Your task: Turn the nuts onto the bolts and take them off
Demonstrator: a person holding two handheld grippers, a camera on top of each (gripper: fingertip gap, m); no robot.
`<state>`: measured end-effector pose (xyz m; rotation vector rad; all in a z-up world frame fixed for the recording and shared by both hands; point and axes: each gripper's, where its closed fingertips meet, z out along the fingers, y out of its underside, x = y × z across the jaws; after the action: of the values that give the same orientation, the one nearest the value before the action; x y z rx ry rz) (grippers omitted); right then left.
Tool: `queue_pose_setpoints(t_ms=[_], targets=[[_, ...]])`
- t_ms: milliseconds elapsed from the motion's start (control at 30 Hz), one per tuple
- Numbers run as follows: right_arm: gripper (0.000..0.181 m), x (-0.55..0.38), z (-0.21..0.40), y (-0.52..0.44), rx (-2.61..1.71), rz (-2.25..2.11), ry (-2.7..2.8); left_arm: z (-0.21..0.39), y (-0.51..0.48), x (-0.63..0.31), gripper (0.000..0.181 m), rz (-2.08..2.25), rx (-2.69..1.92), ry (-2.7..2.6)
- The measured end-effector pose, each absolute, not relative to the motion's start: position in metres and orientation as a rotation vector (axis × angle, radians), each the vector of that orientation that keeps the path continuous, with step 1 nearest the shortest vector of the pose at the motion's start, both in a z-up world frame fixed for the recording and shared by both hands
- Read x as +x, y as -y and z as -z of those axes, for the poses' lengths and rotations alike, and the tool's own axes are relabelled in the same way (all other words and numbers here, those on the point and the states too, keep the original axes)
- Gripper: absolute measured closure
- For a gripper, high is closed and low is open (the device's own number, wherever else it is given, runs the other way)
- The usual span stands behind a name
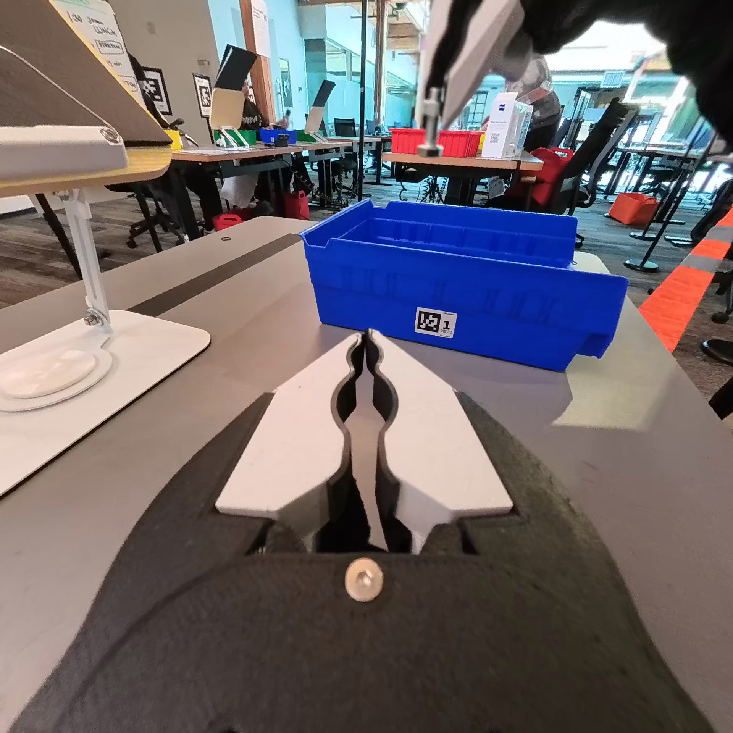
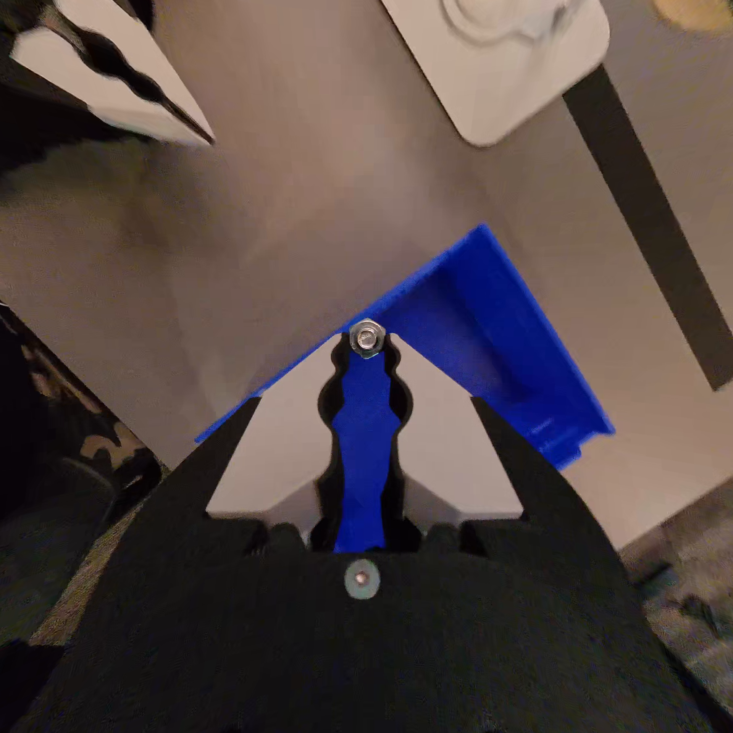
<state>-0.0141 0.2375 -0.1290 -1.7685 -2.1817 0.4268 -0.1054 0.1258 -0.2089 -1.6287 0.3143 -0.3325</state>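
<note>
One bolt with a nut near its top hangs head-down, pinched in the right gripper over the blue bin. Left gripper, jaws together and empty, waits low over the table; best open up and approach the head squarely

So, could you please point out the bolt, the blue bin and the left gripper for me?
bolt [image 1: 430, 123]: left wrist view, on its shank below the right gripper's tips.
blue bin [image 1: 468, 301]: left wrist view, on its near outer wall.
left gripper [image 1: 365, 337]: left wrist view, between its closed fingertips.
</note>
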Motion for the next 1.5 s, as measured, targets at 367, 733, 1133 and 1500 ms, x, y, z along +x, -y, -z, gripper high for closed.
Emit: queue_pose_setpoints(t_ms=[367, 733, 1133, 1500], targets=[[0.165, 0.095, 0.280, -0.263, -2.342, -0.060, 2.397, 0.218, -0.130, -0.106, 0.181, 0.336, -1.673, -0.308], [0.156, 0.029, 0.233, -0.284, -2.086, -0.268, 2.085, 0.215, -0.129, -0.101, 0.181, 0.286, -1.663, -0.342], [0.181, -0.023, 0.106, -0.097, -1.354, -1.426, 1.967, 0.093, -0.088, -0.053, 0.181, 0.130, -1.568, -0.482], [0.181, -0.033, 0.095, -0.015, -1.201, -1.792, 1.803, 0.145, 0.028, -0.294, 0.180, -0.189, -2.312, -0.242]])
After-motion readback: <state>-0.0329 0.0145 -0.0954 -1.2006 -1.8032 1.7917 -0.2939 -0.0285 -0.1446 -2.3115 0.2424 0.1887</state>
